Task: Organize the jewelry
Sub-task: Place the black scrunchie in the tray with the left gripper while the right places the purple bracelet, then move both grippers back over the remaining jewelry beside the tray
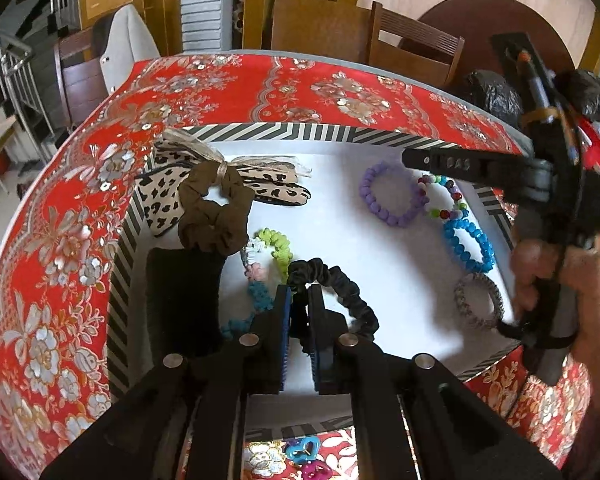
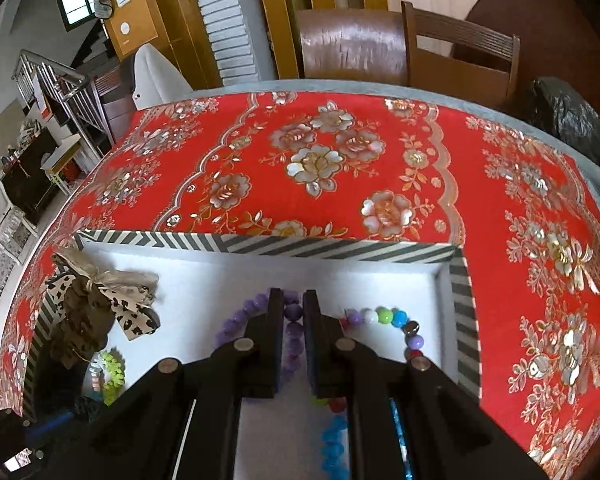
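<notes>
The left gripper pinches the black scrunchie over the white floor of the striped tray; only its view shows the grey bracelet and the person's hand. The right gripper is nearly shut around the purple bead bracelet, whether pressing it is unclear. The tray lies on a red floral tablecloth, wooden chairs beyond
</notes>
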`<state>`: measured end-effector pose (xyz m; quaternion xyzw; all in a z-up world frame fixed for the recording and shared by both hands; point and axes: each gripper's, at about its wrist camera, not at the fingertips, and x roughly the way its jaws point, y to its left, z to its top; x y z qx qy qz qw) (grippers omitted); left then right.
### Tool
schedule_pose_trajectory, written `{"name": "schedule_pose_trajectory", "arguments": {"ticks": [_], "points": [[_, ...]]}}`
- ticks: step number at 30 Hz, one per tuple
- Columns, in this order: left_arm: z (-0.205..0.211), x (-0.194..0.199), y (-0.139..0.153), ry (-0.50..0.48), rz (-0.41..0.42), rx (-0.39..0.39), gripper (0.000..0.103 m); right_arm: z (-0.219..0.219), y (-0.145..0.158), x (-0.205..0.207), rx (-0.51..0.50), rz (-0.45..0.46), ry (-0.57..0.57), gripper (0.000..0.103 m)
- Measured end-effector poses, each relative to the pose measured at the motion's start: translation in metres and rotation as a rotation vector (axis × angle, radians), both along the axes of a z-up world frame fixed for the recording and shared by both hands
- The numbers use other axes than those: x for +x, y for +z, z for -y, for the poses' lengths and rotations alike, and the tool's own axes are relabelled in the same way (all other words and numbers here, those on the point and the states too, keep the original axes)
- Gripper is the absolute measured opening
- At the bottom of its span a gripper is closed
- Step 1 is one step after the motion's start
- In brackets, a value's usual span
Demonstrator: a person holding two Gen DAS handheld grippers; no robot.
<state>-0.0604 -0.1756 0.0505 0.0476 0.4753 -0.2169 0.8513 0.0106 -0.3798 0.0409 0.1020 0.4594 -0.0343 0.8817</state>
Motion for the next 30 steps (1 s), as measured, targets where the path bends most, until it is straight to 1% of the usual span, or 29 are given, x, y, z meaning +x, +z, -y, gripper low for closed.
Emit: {"name": "schedule_pose_trajectory", "arguments": {"ticks": [1,3,5,7,13,15,17,19,20,22,25,30], "points": [[0.000,0.000,0.000,0.001,0.001,0.000,0.014,0.000,0.004,-0.002,-0.001,0.001,0.004,0.015],[0.000,0.000,0.000,0.003,0.000,-0.004,0.022,0.001,0.012,-0.009,0.004,0.004,0.010,0.020],[-0.001,-0.002,0.001,0.006,0.004,-0.004,0.024,0.002,0.018,-0.018,0.010,0.000,0.024,0.032],[-0.002,-0.005,0.003,0.011,0.015,-0.002,0.025,0.000,0.023,-0.028,0.002,-0.008,0.036,0.038],[-0.003,-0.017,0.020,0.009,0.069,-0.008,0.027,-0.009,0.037,-0.064,-0.008,-0.025,0.086,0.039],[-0.005,-0.021,0.029,0.016,0.086,-0.029,0.028,-0.011,0.048,-0.076,-0.022,-0.025,0.086,0.045],[-0.006,-0.024,0.038,0.009,0.093,-0.046,0.029,-0.014,0.061,-0.091,-0.009,-0.010,0.097,0.055],[-0.007,-0.027,0.045,0.004,0.100,-0.060,0.030,-0.017,0.074,-0.106,-0.003,0.016,0.116,0.058],[-0.007,-0.028,0.048,0.001,0.099,-0.068,0.030,-0.019,0.081,-0.114,-0.021,0.027,0.119,0.059],[-0.009,-0.028,0.054,-0.010,0.078,-0.097,0.031,-0.020,0.093,-0.124,-0.044,0.048,0.125,0.059],[-0.015,-0.029,0.060,-0.018,0.046,-0.141,0.031,-0.020,0.110,-0.139,-0.037,0.079,0.130,0.059],[-0.031,-0.040,0.075,-0.005,0.069,-0.139,0.031,-0.017,0.131,-0.166,-0.050,0.124,0.133,0.060]]}}
